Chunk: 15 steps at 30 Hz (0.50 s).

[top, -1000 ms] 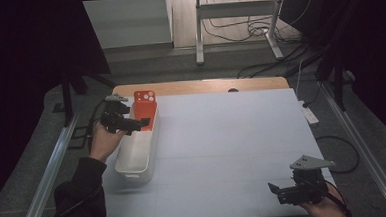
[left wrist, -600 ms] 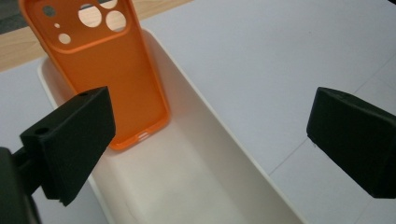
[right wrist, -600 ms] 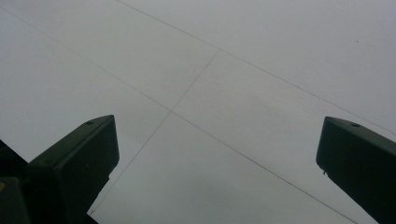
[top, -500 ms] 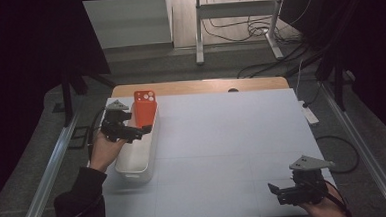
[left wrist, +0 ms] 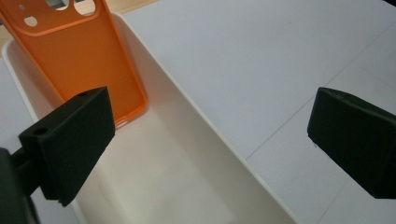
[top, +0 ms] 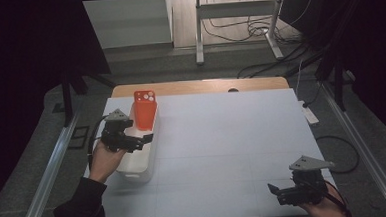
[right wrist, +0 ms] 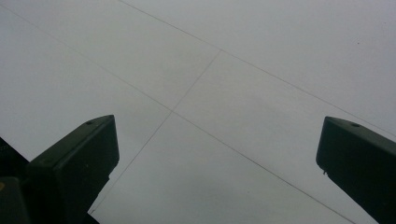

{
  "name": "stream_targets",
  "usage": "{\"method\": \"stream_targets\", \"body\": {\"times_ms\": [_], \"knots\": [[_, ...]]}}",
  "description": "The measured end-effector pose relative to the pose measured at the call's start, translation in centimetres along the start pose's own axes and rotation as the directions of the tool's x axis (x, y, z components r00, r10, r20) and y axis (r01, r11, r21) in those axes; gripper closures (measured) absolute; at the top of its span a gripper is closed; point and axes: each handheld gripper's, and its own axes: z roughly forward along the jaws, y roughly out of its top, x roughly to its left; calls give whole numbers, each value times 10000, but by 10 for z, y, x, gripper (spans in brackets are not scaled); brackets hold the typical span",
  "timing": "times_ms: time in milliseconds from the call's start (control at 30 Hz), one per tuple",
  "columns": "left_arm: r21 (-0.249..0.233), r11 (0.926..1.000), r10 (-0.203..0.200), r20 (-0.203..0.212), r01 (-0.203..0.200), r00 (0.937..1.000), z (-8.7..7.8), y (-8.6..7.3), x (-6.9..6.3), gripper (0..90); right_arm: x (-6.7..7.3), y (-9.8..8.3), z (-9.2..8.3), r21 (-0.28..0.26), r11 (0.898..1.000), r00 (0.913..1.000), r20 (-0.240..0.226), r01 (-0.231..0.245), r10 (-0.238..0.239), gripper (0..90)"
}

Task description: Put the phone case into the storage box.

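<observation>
An orange phone case (top: 144,108) (left wrist: 79,56) leans upright against the far end of a long white bin (top: 139,164) (left wrist: 187,121) at the table's left. My left gripper (top: 141,140) (left wrist: 210,140) hovers over the middle of the bin, open, with nothing between its jaws. The case stands a short way beyond it. My right gripper (top: 278,194) (right wrist: 215,168) rests near the front right corner of the table, open over bare white surface.
The white table top (top: 232,136) spreads between the two grippers. A strip of wooden edge (top: 205,86) runs along its far side. A white power strip (top: 310,114) lies off the right edge, and metal rails flank both sides.
My left gripper has drawn back toward the person, away from the orange case, which stays leaning in the bin. The right gripper has not moved.
</observation>
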Motion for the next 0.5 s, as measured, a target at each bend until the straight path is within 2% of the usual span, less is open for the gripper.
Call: {"method": "stream_targets", "body": {"times_ms": [500], "knots": [[-309,9995,20,106,-17,9999,-17,-16,-14,12,1,0,0,-86,9999,10000,-20,85,-85,0]]}}
